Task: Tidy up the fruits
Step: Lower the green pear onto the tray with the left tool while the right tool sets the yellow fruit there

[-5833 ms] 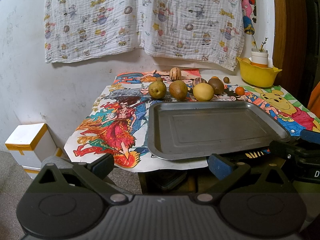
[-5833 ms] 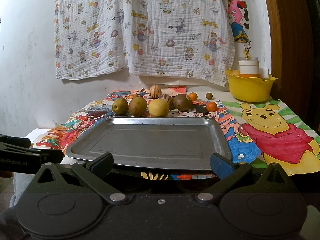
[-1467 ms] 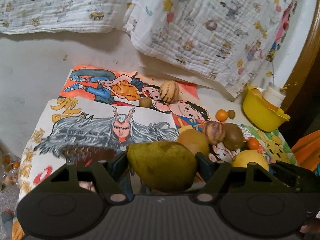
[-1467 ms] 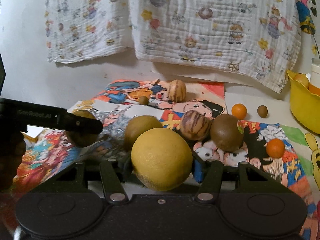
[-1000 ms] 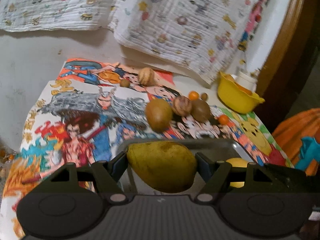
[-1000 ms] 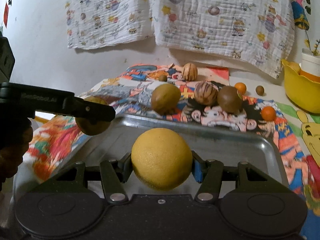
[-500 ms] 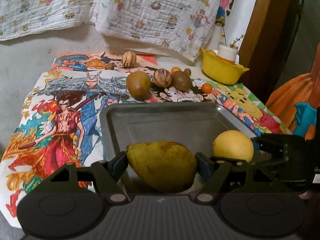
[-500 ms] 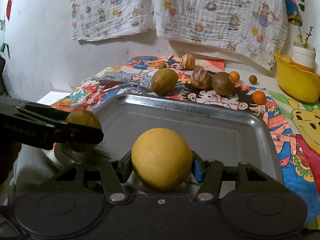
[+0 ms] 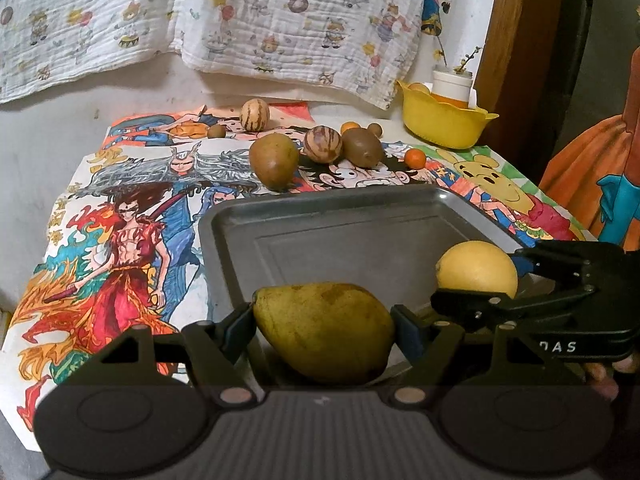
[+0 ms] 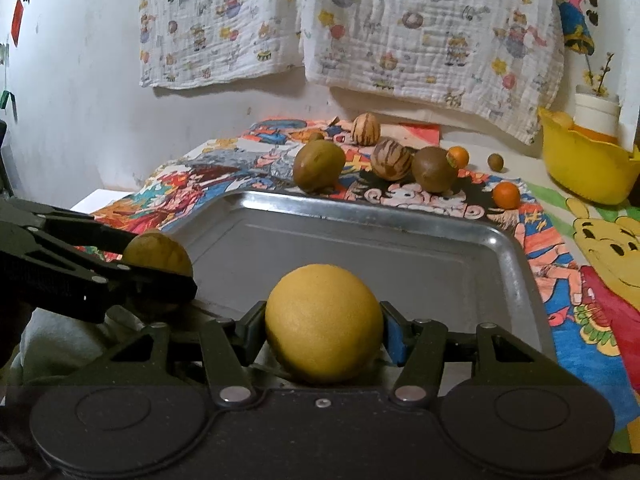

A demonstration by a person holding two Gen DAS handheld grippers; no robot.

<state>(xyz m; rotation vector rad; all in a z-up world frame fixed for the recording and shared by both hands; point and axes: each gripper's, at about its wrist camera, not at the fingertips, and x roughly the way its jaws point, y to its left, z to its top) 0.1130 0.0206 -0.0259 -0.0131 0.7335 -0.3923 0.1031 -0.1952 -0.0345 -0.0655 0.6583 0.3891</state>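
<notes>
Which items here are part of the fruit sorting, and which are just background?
In play:
- green pear in left claw
- yellow lemon in right claw
- metal tray
- brown pear
- striped fruit

Background:
- yellow bowl
- hanging cloth

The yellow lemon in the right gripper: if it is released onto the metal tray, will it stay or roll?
The lemon looks round and firm, so it would probably roll a little. The tray has a raised rim that should likely stop it.
</notes>
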